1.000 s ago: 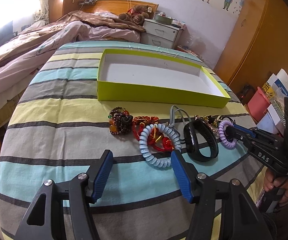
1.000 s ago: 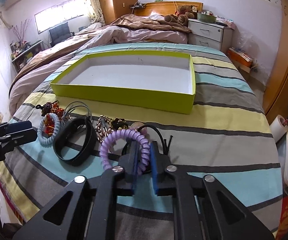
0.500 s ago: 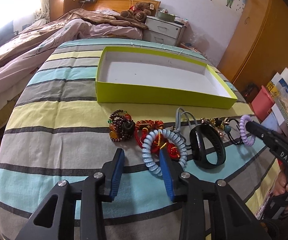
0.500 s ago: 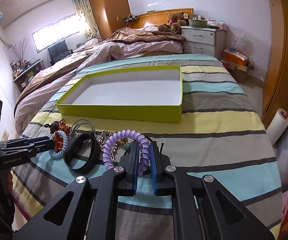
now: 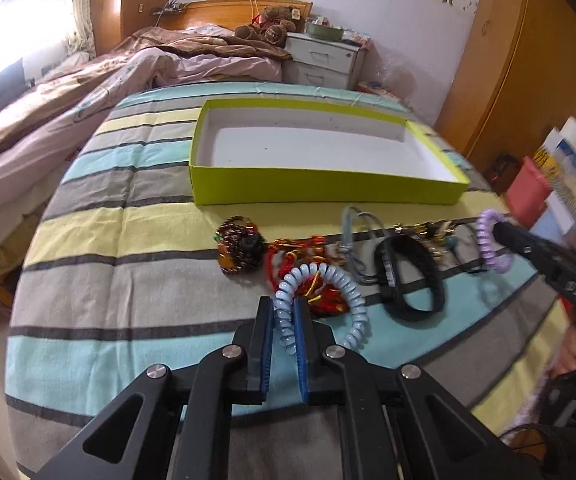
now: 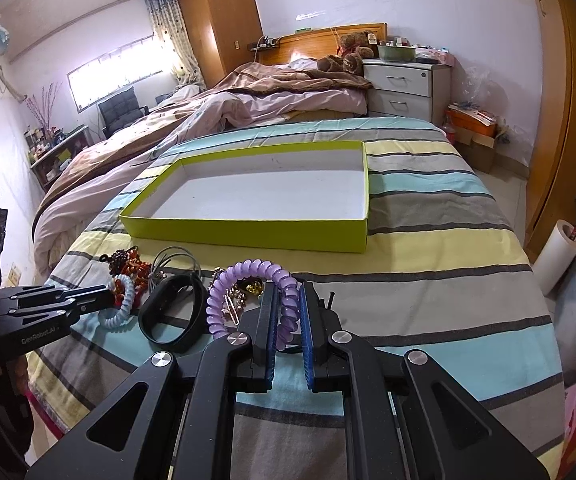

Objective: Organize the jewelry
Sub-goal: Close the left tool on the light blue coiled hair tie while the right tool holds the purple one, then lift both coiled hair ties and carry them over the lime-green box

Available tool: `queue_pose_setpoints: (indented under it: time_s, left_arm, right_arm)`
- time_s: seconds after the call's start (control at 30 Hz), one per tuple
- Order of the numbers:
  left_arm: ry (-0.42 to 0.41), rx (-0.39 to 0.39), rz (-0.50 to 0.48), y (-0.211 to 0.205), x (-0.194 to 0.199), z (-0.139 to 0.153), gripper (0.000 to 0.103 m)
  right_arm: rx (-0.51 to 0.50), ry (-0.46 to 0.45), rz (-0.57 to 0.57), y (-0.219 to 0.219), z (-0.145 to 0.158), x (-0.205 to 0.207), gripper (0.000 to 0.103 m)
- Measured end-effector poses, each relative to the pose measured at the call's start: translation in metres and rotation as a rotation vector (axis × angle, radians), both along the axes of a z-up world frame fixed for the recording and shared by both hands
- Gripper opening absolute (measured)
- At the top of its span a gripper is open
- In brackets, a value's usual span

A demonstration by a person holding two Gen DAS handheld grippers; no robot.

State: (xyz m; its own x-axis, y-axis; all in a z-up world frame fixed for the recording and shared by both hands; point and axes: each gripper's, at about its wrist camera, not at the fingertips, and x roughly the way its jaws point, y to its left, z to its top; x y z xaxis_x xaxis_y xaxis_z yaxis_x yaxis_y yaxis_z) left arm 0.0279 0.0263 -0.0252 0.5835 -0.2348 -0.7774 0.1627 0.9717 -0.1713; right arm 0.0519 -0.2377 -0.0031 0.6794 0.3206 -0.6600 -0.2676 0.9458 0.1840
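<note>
Hard to make out: a tangle of small gold clips and beads (image 6: 243, 286) behind the purple coil. Two coil bands on the striped bed (image 5: 127, 280): one blue (image 5: 320, 300), one purple (image 6: 255, 292). One black wristband (image 5: 412, 276), one grey cord (image 5: 354, 240), one dark bead bracelet (image 5: 239, 246), one red string bunch (image 5: 308, 272), all lying close together just before one green box (image 5: 320, 190) with a white inside. Left tongs (image 5: 283, 320) clenched on the blue coil. Right tongs (image 6: 288, 320) clenched on the purple coil.

Jewelry pile (image 5: 328, 264) lies on the bedspread (image 5: 127, 280) before the box (image 5: 328, 190).
</note>
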Motion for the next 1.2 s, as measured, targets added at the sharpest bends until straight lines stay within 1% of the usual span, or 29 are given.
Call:
queue_pose_setpoints:
  time_s: [0.1,0.17,0.27,0.33,0.37,0.43,0.47,0.63,0.7,0.8,0.87,0.9,0.93,0.97,1.0,1.03,1.07,1.1,1.17,1.2]
  left_arm:
    - [-0.012,0.033,-0.002,0.000,-0.007,0.002,0.010]
    - [-0.004,0.019,0.009,0.004,-0.008,0.001,0.010]
    - [-0.022,0.004,0.031,0.008,-0.013,0.003,0.010]
    - [-0.038,-0.059,0.025,0.012,-0.017,0.010,0.010]
    - [-0.062,-0.070,0.026,0.013,-0.020,0.014,0.010]
    - [-0.082,-0.041,0.024,0.010,-0.021,0.018,0.009]
    - [-0.084,-0.041,0.025,0.010,-0.021,0.019,0.009]
    - [-0.089,-0.066,0.018,0.008,-0.020,0.021,0.009]
    - [-0.093,-0.097,-0.003,0.007,-0.021,0.023,0.009]
    - [-0.118,-0.088,-0.010,0.004,-0.021,0.027,0.007]
    - [-0.108,-0.123,-0.015,0.005,-0.019,0.027,0.007]
    - [-0.096,-0.098,-0.019,0.003,-0.019,0.025,0.007]
    - [-0.082,-0.036,-0.019,-0.001,-0.020,0.021,0.007]
    - [-0.072,-0.008,-0.019,-0.002,-0.021,0.018,0.008]
    - [-0.054,-0.014,-0.017,-0.001,-0.021,0.014,0.008]
    - [-0.032,-0.043,-0.001,0.003,-0.021,0.010,0.008]
    - [-0.028,-0.052,0.014,0.006,-0.021,0.009,0.008]
    - [-0.025,-0.052,0.021,0.008,-0.021,0.007,0.010]
    - [-0.021,-0.063,0.020,0.009,-0.021,0.006,0.018]
    - [-0.020,-0.090,0.020,0.011,-0.021,0.006,0.028]
  right_arm:
    - [0.008,-0.007,-0.005,-0.001,0.001,-0.002,0.011]
    - [0.012,-0.009,-0.009,-0.001,0.002,-0.003,0.011]
    - [0.017,-0.013,-0.012,0.000,0.003,-0.005,0.011]
    - [0.021,-0.018,-0.014,-0.001,0.004,-0.006,0.011]
    - [0.020,-0.019,-0.015,0.000,0.004,-0.006,0.011]
    - [0.023,-0.019,-0.018,0.000,0.004,-0.006,0.011]
    - [0.026,-0.019,-0.018,-0.001,0.004,-0.006,0.011]
    - [0.031,-0.027,-0.016,-0.001,0.006,-0.008,0.011]
    - [0.031,-0.028,-0.020,-0.002,0.007,-0.008,0.011]
    - [0.035,-0.034,-0.023,-0.003,0.009,-0.009,0.011]
    - [0.039,-0.037,-0.025,-0.004,0.010,-0.009,0.011]
    - [0.040,-0.038,-0.024,-0.005,0.011,-0.009,0.011]
    - [0.037,-0.038,-0.026,-0.005,0.011,-0.010,0.011]
    - [0.035,-0.037,-0.025,-0.004,0.010,-0.010,0.011]
    - [0.035,-0.037,-0.023,-0.004,0.010,-0.010,0.011]
    - [0.035,-0.037,-0.023,-0.004,0.009,-0.011,0.011]
    - [0.036,-0.036,-0.023,-0.004,0.009,-0.011,0.011]
    - [0.037,-0.035,-0.022,-0.004,0.009,-0.011,0.011]
    - [0.037,-0.031,-0.017,-0.003,0.009,-0.011,0.011]
    - [0.035,-0.029,-0.015,-0.003,0.009,-0.012,0.011]
